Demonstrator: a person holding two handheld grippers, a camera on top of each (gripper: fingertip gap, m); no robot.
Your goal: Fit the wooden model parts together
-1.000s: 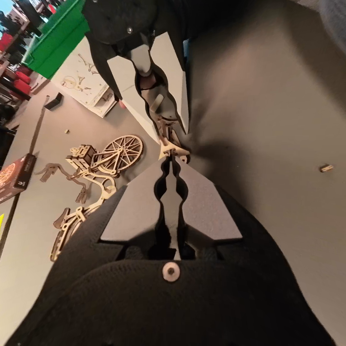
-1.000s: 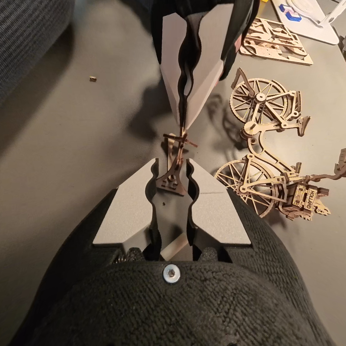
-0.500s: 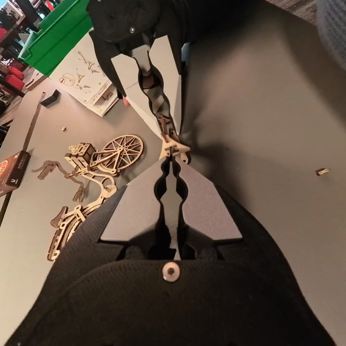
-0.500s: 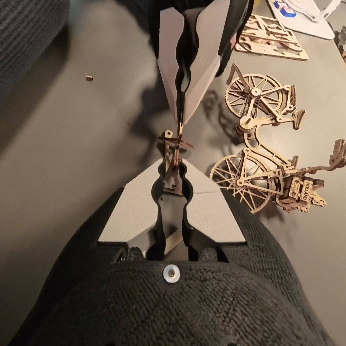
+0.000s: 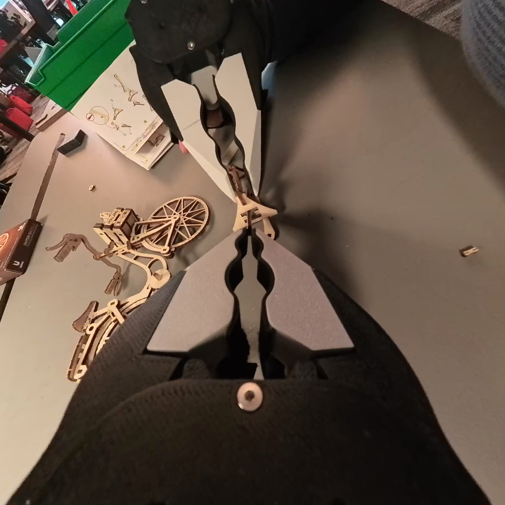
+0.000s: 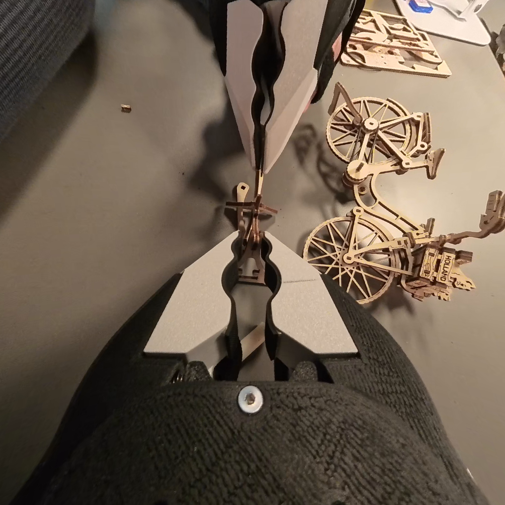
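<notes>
Tools meet tip to tip: right tool [image 6: 250,235], wide a second ago, now clenches wooden subassembly [image 6: 250,246]; left tool [image 5: 250,232] pinches its thin strip [image 6: 259,181].

Pale wooden sub-assembly [image 6: 250,232] clamped in air; bicycle model [image 6: 382,218] flat beside.
</notes>
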